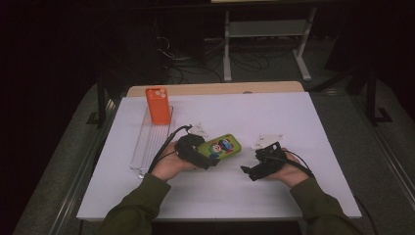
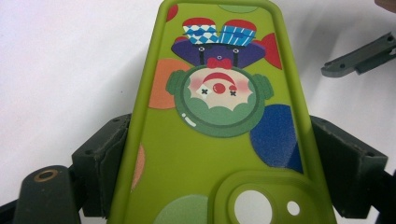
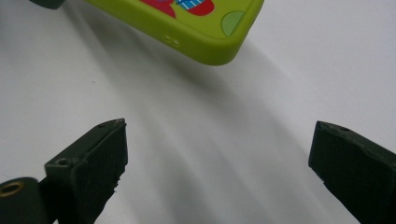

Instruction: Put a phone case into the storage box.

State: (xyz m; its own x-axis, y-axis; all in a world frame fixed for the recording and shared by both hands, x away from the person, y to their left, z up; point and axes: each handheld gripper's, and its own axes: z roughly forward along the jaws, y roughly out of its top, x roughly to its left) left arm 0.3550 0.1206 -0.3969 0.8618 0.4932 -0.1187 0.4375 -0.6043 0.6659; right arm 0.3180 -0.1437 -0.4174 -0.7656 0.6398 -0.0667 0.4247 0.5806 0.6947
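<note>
Gripped by its long edges in the left tool (image 1: 211,160) just above the white tabletop (image 1: 293,117), a green phone case (image 1: 223,146) is held near the wide-open, empty right tool (image 1: 244,170), while an orange case (image 1: 158,105) stands on the clear rack (image 1: 147,144), apparently awaiting it.

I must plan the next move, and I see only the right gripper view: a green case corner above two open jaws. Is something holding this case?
Observer: Yes. The left gripper is shut on the green phone case, one jaw on each long side.
Operator: Which end does it hold?
Observer: The end with the camera opening; the clown picture points away from that gripper.
Operator: Is another case on the table?
Observer: An orange case stands upright at the far end of a clear rack, to the left.
</note>
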